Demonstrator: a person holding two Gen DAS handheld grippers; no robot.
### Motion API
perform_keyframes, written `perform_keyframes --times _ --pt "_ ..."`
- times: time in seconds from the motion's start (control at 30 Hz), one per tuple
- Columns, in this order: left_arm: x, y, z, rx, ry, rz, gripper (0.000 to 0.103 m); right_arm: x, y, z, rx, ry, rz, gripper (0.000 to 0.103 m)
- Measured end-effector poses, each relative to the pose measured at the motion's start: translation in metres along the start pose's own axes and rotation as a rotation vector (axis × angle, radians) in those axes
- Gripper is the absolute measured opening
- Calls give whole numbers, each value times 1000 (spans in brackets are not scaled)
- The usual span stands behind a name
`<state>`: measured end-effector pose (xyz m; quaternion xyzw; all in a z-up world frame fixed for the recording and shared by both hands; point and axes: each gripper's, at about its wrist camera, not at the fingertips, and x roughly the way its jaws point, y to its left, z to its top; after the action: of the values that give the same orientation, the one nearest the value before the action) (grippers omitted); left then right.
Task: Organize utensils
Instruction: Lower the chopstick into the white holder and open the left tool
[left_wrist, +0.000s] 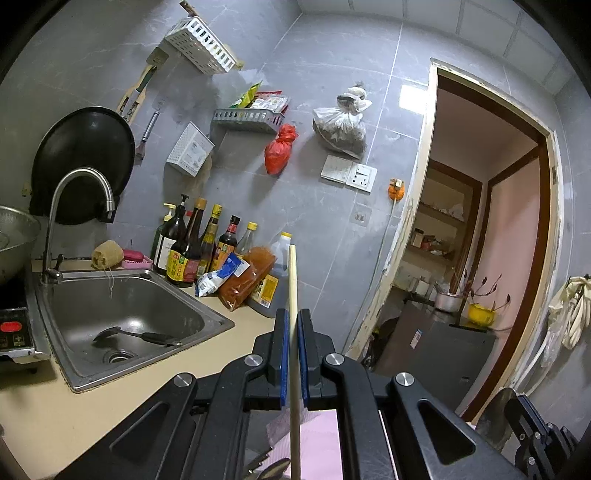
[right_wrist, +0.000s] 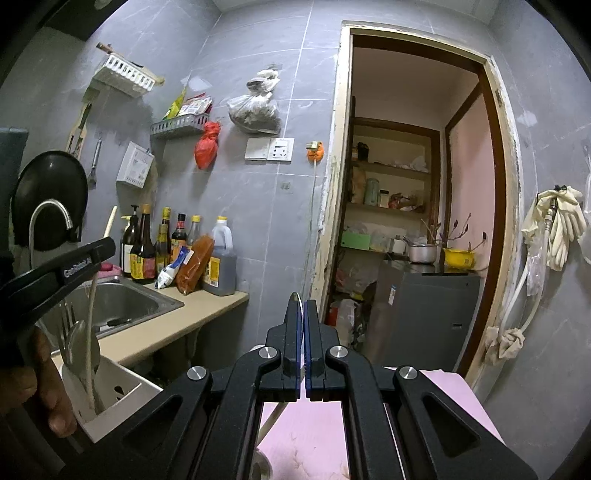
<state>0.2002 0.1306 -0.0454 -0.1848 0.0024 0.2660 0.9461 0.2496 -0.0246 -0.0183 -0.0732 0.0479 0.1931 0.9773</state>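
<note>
My left gripper (left_wrist: 292, 321) is shut on a pale wooden chopstick (left_wrist: 293, 288) that stands upright between its blue pads. In the right wrist view the left gripper (right_wrist: 99, 251) holds that chopstick (right_wrist: 90, 325) with its lower end down in a white utensil holder (right_wrist: 110, 398), beside a metal spoon (right_wrist: 83, 347) standing in it. My right gripper (right_wrist: 303, 306) is shut on a thin metal utensil (right_wrist: 296, 296) whose rounded end shows just above the fingertips. A black ladle (left_wrist: 136, 335) lies in the steel sink (left_wrist: 207, 332).
Sauce bottles (left_wrist: 192, 251) and food bags (left_wrist: 243, 280) crowd the beige counter (left_wrist: 33, 424) by the wall. A curved tap (left_wrist: 74, 206) and a hanging black wok (left_wrist: 85, 162) are at left. A pink cloth (right_wrist: 317, 435) lies below. An open doorway (right_wrist: 417, 206) is at right.
</note>
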Motion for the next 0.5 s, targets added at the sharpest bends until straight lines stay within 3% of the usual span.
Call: perform_keyframes --times 0.5 --pt "-9 -3 -12 113 45 -72 5 -9 5 -4 -33 39 30 2"
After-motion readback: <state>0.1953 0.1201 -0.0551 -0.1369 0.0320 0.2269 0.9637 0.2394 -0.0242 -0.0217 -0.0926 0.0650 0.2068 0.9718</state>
